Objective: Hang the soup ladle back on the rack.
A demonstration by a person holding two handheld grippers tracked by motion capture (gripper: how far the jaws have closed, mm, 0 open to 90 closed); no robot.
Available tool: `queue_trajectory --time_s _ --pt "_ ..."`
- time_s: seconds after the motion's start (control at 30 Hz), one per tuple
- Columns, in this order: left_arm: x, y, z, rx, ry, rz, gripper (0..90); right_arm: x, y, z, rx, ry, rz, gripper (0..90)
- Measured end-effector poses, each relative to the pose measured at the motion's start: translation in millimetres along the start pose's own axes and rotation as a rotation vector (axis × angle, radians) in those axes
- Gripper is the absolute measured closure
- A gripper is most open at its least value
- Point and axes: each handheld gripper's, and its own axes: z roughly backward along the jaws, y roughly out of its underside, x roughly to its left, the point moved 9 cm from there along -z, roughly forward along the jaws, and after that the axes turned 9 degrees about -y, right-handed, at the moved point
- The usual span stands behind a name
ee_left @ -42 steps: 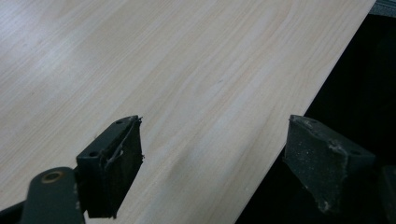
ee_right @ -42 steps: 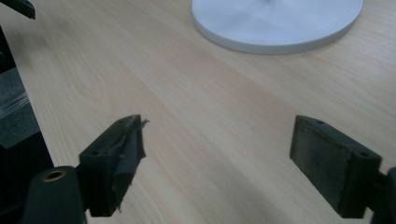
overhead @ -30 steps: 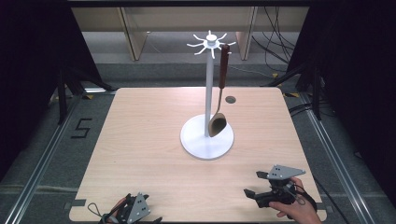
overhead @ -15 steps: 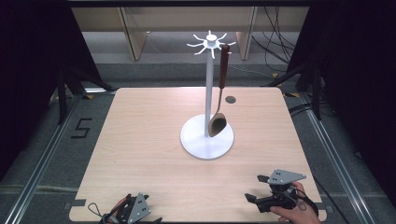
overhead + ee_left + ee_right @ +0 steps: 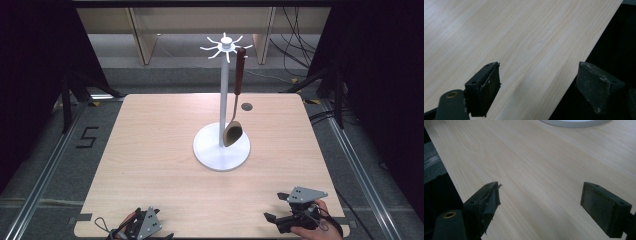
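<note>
Far ahead of both claws, a brown spoon (image 5: 232,131) hangs on a white stand (image 5: 221,150) (its bowl near the round base). Right claw (image 5: 281,210) sits wide open over the table (image 5: 150,150), with nothing inside. Left claw (image 5: 142,227) too.

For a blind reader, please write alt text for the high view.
A white stand on a wooden table holds one hanging spoon. Two open tongs sit at the near edge, left and right.
</note>
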Motion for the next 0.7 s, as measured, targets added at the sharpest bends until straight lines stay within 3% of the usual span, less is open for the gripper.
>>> queue_trajectory --time_s 0.27,0.33,0.37,0.57,0.63,0.67,0.7 --pt "0.2 0.0 0.1 0.0 -0.001 0.0 18.4 3.6 9.6 0.5 0.033 0.005 0.009 16.6" --pt "0.1 0.1 0.0 0.001 -0.001 -0.001 18.4 6.3 11.8 0.8 0.033 0.0 -0.01 16.6" --pt "0.1 0.2 0.0 0.001 -0.001 -0.001 18.4 4.7 11.9 1.2 0.032 0.004 0.016 16.7" --pt "0.2 0.2 0.0 0.001 -0.001 0.0 18.4 5.6 18.6 3.7 0.049 0.016 0.006 16.7" --pt "0.3 0.2 0.0 0.001 -0.001 0.0 18.4 8.0 20.0 3.7 0.053 0.013 -0.019 16.7" --pt "0.3 0.3 0.0 0.002 -0.001 0.0 18.4 6.1 20.0 3.8 0.051 0.016 0.006 16.7" --pt "0.3 0.3 -0.1 0.001 -0.001 0.001 18.4 7.3 20.6 3.5 0.052 0.012 0.001 16.7"
